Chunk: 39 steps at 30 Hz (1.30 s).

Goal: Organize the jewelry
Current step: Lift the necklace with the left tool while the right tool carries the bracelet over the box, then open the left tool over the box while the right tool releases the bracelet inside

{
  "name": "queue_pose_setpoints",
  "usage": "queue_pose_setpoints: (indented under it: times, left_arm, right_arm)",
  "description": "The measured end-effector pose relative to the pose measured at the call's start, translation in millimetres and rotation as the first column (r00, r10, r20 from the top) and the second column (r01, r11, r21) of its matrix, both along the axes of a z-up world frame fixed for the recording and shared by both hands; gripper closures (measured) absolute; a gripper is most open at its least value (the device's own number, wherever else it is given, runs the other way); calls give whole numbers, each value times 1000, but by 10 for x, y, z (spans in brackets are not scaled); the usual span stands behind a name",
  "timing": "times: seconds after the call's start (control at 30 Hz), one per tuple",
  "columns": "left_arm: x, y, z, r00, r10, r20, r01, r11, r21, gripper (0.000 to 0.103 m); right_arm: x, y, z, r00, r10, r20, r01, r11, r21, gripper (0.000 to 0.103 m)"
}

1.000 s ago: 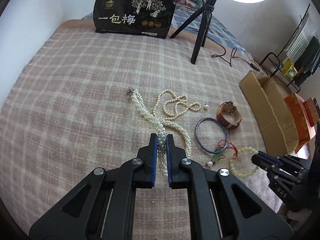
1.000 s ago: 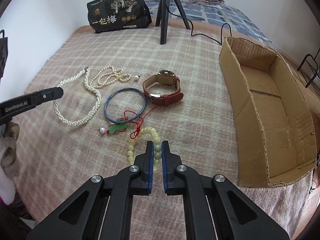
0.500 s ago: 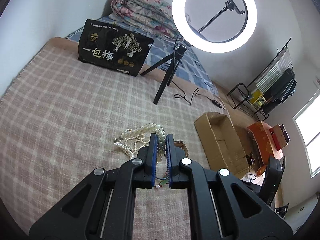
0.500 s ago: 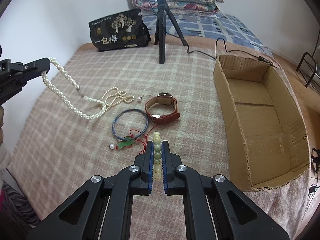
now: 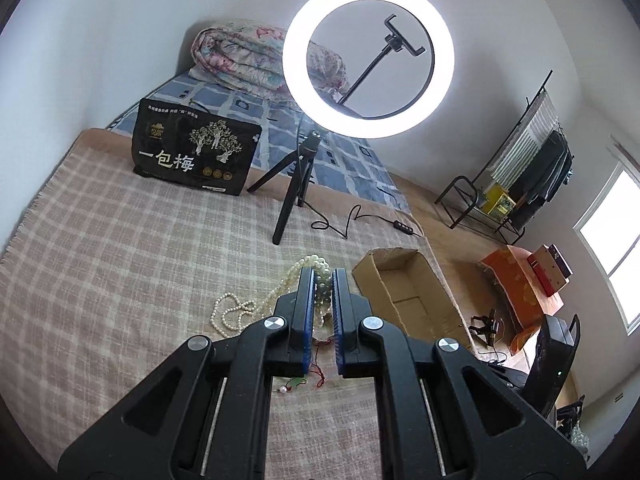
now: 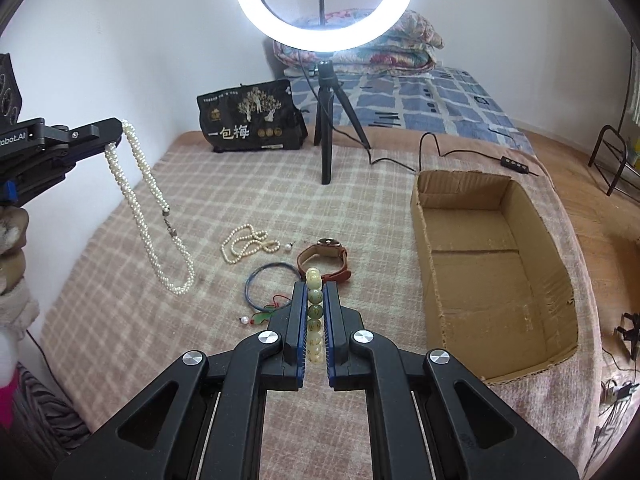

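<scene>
My left gripper (image 5: 323, 276) is shut on a thick white pearl necklace (image 5: 320, 292). In the right wrist view that left gripper (image 6: 114, 134) holds the necklace (image 6: 150, 216) high, its loop hanging down to the blanket. My right gripper (image 6: 315, 292) is shut on a pale green bead bracelet (image 6: 314, 312), lifted above the blanket. On the blanket lie a thin pearl strand (image 6: 244, 242), a blue bangle (image 6: 268, 284), a brown leather watch (image 6: 328, 260) and a green pendant on red cord (image 6: 262, 316). An open cardboard box (image 6: 496, 264) stands to the right.
A ring light on a black tripod (image 6: 326, 128) stands at the back, its cable (image 6: 432, 148) running right. A black printed bag (image 6: 252, 120) leans behind it. A folded quilt (image 6: 360, 52) lies on the bed. A metal rack (image 5: 516, 184) stands by the wall.
Both grippers have risen from the blanket with their jewelry. The pearl necklace now hangs almost free from the left gripper, and the bead bracelet is off the blanket.
</scene>
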State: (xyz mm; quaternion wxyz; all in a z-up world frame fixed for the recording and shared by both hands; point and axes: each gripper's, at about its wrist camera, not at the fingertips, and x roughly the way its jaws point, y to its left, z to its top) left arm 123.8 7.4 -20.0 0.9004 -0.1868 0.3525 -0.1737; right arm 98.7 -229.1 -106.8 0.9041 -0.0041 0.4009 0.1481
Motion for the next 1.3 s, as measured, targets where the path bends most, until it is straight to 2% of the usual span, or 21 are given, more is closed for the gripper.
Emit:
queue_pose_setpoints:
  times: [0.47, 0.6, 0.73, 0.9, 1.03, 1.3]
  left_arm:
    - [297, -1058, 423, 984, -161, 77, 158, 986, 50, 97]
    - [446, -1412, 473, 976, -205, 76, 203, 979, 35, 97]
    - [608, -1748, 485, 968, -240, 74, 237, 970, 51, 97]
    - [819, -2142, 421, 958, -282, 53, 277, 957, 82, 97]
    - [963, -2427, 323, 953, -301, 28, 294, 945, 146, 97]
    - [1215, -2863, -24, 935, -344, -84, 353, 900, 254, 97]
  right_arm:
    - [-41, -672, 220, 991, -126, 50, 124, 992, 37, 97]
    - [-4, -852, 227, 987, -158, 43, 156, 987, 49, 97]
    - [46, -967, 188, 984, -177, 31, 175, 984, 44, 97]
    - [128, -1100, 101, 980, -198, 9, 198, 980, 29, 97]
    - [181, -1216, 31, 976, -216, -13, 216, 976, 24, 97]
    - [247, -1368, -106, 967, -245, -62, 247, 969, 22, 97]
